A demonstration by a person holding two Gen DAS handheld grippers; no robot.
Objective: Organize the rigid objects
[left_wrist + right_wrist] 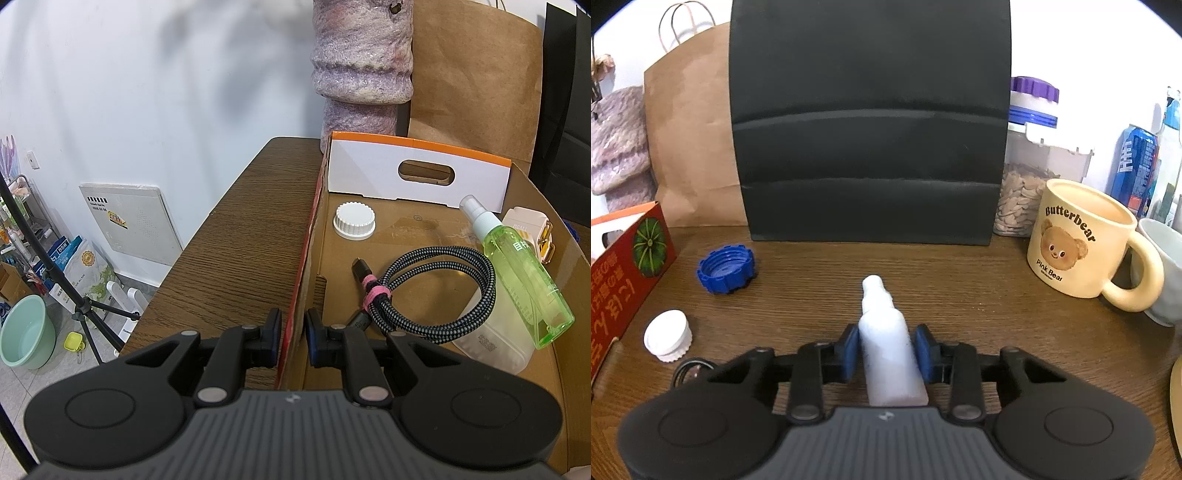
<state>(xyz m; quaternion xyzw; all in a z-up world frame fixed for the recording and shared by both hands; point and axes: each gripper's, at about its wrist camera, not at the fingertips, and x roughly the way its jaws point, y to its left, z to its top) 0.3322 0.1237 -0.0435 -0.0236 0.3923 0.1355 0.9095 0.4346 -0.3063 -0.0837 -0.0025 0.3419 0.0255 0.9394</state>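
Observation:
My left gripper (294,334) is shut on the near left wall of an open cardboard box (308,243), one pad on each side of it. In the box lie a white cap (354,221), a coiled braided cable (436,291), a green spray bottle (524,280) and a translucent tub (495,332). My right gripper (888,350) is shut on a white spray bottle (882,314) that lies on the wooden table (960,295), nozzle pointing away. A blue cap (726,267) and another white cap (668,334) sit to the left, near the box's red corner (624,273).
A black bag (870,125) and a brown paper bag (694,140) stand behind. To the right are a Butterbear mug (1075,247), a white cup (1163,273), a jar of seeds (1023,184) and a blue can (1134,162). The table's left edge (192,240) drops to a cluttered floor.

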